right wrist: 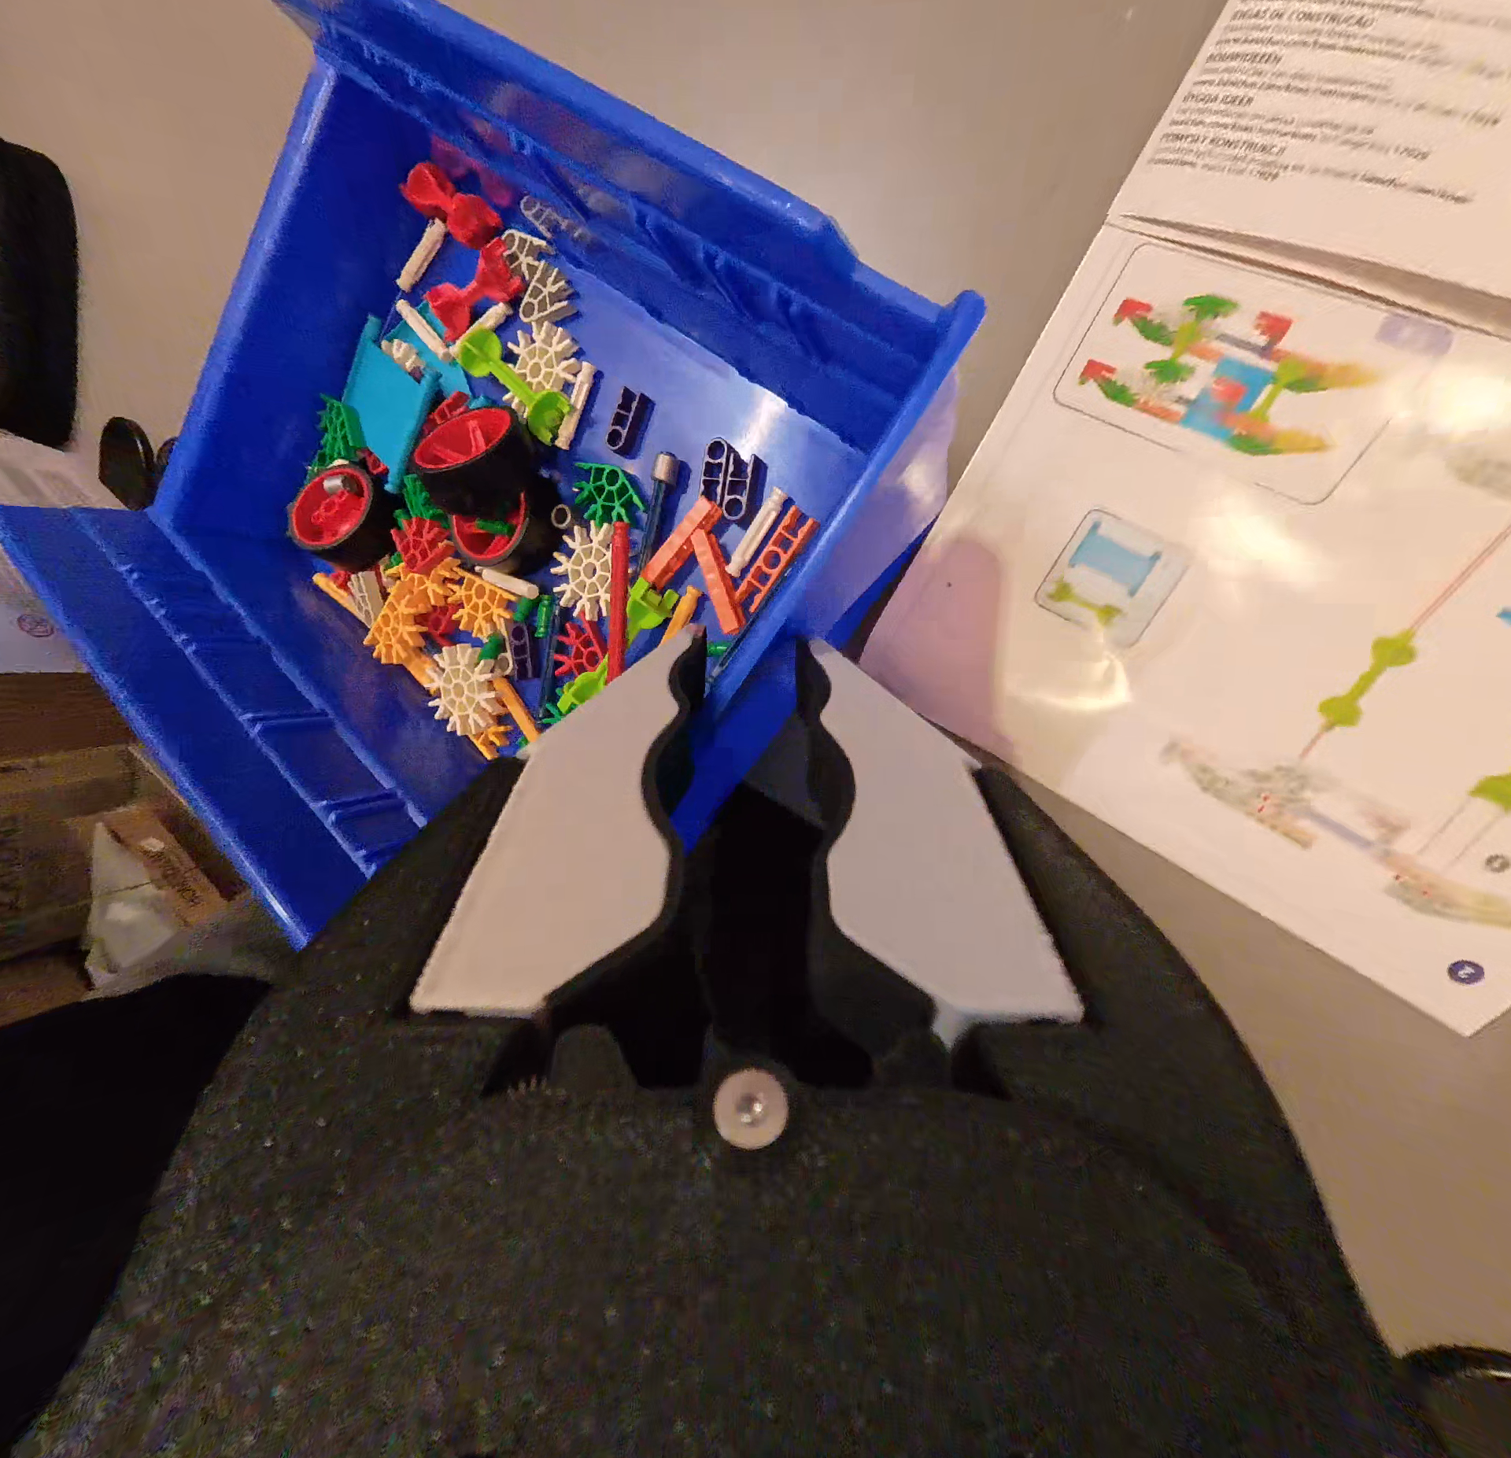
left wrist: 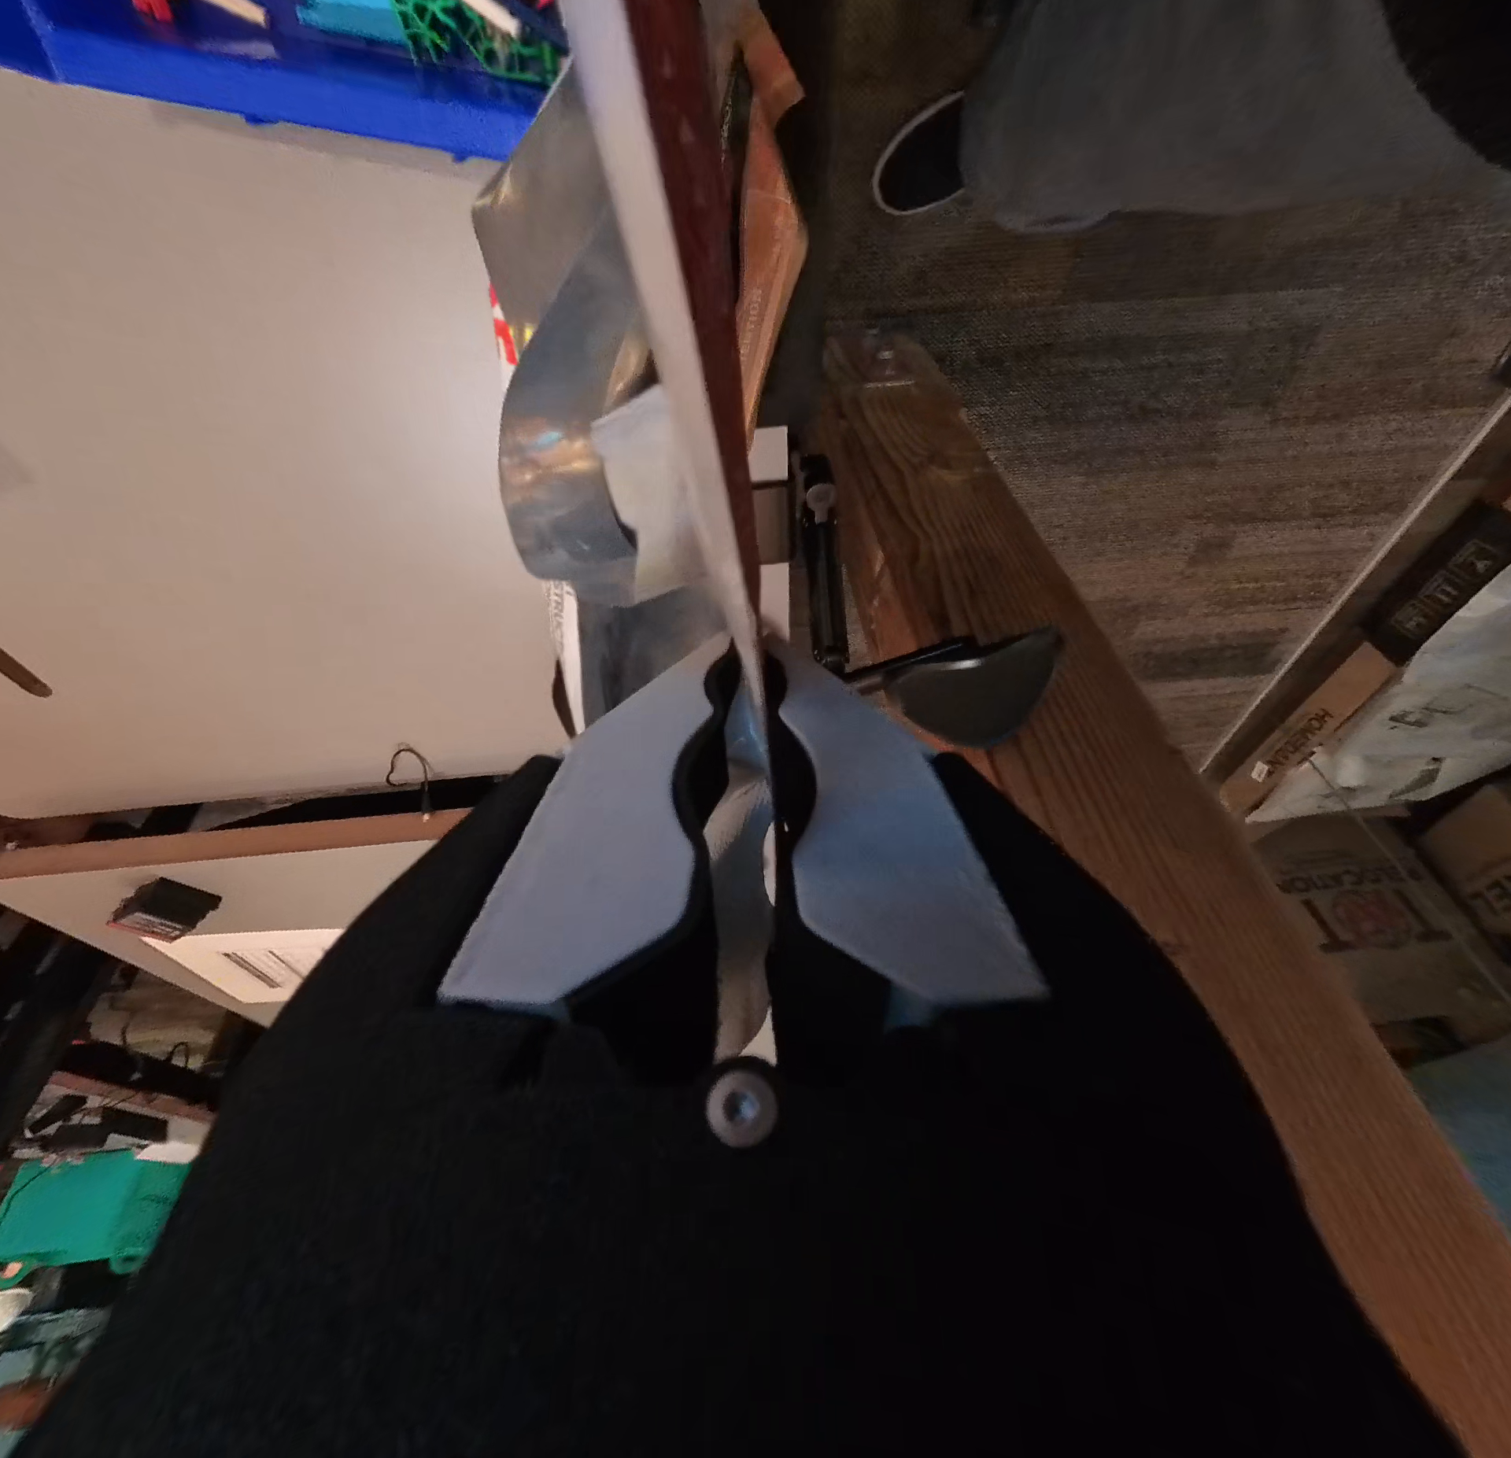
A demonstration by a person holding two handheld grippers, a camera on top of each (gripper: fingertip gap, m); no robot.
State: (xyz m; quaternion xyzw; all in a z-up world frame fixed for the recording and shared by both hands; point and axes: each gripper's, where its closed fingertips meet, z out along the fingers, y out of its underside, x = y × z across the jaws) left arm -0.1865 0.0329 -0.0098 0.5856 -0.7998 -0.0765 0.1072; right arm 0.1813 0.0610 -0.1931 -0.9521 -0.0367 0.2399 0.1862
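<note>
My left gripper (left wrist: 752,675) is shut on the edge of a thin instruction booklet (left wrist: 654,274), seen edge-on, which rises from the jaws to the top of the view. A crinkled silvery plastic film (left wrist: 556,470) hangs just behind it. In the right wrist view the booklet (right wrist: 1226,519) shows an open page with coloured building pictures. My right gripper (right wrist: 748,658) straddles the near wall of a blue plastic bin (right wrist: 204,683), left finger inside, right finger outside, closed on it. The bin holds several coloured toy building pieces (right wrist: 523,519) and red-and-black wheels (right wrist: 474,454).
The white table (left wrist: 245,438) carries the blue bin (left wrist: 245,86) at its far side. A wooden beam (left wrist: 1063,765) and a black clamp handle (left wrist: 973,691) lie right of the left gripper, above carpet with a shoe (left wrist: 924,160). Cardboard boxes (left wrist: 1390,887) stand below; more boxes (right wrist: 65,806) are left of the bin.
</note>
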